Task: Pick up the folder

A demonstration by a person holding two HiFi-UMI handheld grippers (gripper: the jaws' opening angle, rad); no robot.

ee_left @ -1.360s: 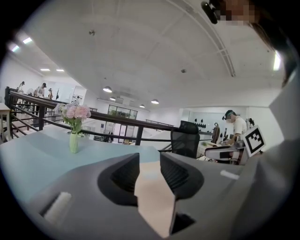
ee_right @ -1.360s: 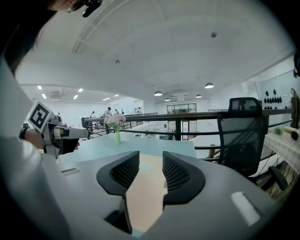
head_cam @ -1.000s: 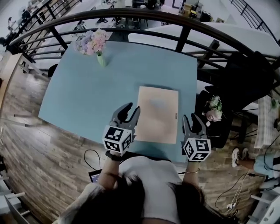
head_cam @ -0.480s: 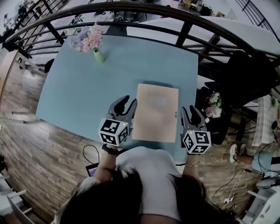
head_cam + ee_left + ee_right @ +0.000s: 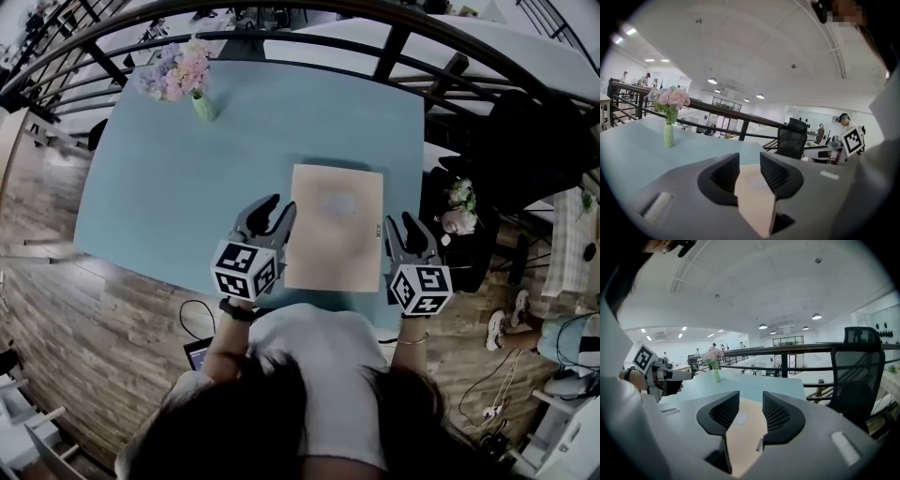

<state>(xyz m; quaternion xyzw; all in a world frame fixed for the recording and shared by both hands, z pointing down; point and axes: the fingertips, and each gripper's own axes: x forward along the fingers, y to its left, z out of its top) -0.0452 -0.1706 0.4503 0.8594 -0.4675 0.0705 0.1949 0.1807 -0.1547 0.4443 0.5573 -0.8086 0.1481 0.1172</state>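
The folder (image 5: 335, 228) is a flat tan rectangle lying near the front edge of the light blue table (image 5: 187, 187). My left gripper (image 5: 269, 212) hovers just off its left edge, open, with nothing between the jaws. At the folder's right edge, near the table's right side, my right gripper (image 5: 406, 227) is also open and empty. In the left gripper view the folder (image 5: 754, 197) shows through the gap of the left gripper (image 5: 750, 169). In the right gripper view the folder (image 5: 745, 427) lies below and beyond the right gripper (image 5: 751, 409).
A green vase of pink flowers (image 5: 187, 80) stands at the table's far left corner. A black railing (image 5: 394, 47) runs behind the table. A black office chair (image 5: 525, 159) and a small potted plant (image 5: 457, 214) are off the right edge. Wooden floor lies to the left.
Both grippers have edged a little forward and lower beside the folder. Their jaw gaps look the same, and the folder has not moved on the table.
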